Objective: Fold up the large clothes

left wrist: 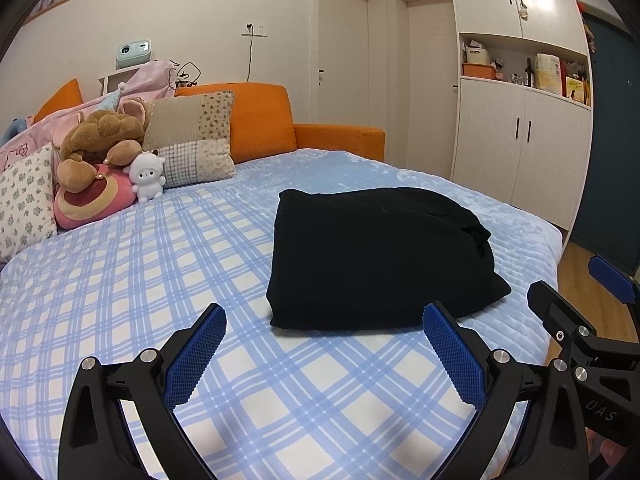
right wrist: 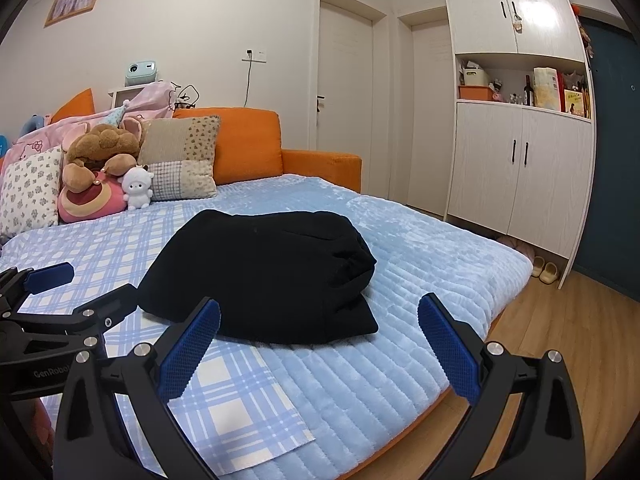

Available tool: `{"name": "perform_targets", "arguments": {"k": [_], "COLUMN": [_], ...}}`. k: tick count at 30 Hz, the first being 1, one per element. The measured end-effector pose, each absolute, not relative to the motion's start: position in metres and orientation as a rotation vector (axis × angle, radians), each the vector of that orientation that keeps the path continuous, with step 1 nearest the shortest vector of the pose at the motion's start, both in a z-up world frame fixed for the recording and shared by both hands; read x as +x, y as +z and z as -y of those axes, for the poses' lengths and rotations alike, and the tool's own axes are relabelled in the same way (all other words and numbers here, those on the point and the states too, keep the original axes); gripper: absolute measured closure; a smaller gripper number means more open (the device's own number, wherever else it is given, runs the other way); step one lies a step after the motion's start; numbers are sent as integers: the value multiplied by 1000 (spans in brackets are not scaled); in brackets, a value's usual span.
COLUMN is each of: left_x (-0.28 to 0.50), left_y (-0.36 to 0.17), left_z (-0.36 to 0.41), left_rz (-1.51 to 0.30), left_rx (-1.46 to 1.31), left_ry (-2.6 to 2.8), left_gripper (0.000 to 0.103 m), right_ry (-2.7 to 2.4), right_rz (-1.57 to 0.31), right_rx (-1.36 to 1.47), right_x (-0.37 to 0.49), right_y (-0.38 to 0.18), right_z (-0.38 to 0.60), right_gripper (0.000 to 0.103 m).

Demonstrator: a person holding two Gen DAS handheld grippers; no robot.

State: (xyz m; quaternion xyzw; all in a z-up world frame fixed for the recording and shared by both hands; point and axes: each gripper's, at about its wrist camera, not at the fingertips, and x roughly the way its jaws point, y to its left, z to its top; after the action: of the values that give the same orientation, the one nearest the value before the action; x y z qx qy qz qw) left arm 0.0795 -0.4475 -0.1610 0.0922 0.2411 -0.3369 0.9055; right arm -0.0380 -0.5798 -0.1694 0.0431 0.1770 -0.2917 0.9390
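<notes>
A black garment point(left wrist: 376, 256) lies folded into a thick rectangle on the bed, also seen as the black garment point(right wrist: 264, 272) in the right wrist view. My left gripper point(left wrist: 324, 320) hovers just in front of its near edge, open, with nothing between its blue pads. My right gripper point(right wrist: 320, 312) is open too and empty, held in front of the garment's near right corner. Each view catches the other gripper at its side edge: the right gripper point(left wrist: 572, 288) and the left gripper point(right wrist: 80, 280), both spread apart.
The bed carries a blue plaid sheet point(left wrist: 120, 280) over a light blue quilted blanket point(right wrist: 420, 264). Pillows and plush toys point(left wrist: 104, 160) crowd the head end against an orange sofa back point(left wrist: 256, 120). A white cupboard point(right wrist: 520, 172), slippers point(right wrist: 546, 271) and wooden floor point(right wrist: 568, 344) lie to the right.
</notes>
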Motion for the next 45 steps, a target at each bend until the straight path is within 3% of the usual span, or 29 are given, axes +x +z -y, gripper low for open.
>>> {"name": "perform_targets", "arguments": {"k": [45], "left_x": [75], "left_y": [-159], "left_z": [454], "left_rz": [-456], "left_rx": [208], "left_ry": [-647], "left_gripper": [5], "right_ry": [-611], "right_rz": [-366], "right_rx": [99], "right_x": [-35], "right_y": [-173], "right_z": [583], "right_gripper": [5]}}
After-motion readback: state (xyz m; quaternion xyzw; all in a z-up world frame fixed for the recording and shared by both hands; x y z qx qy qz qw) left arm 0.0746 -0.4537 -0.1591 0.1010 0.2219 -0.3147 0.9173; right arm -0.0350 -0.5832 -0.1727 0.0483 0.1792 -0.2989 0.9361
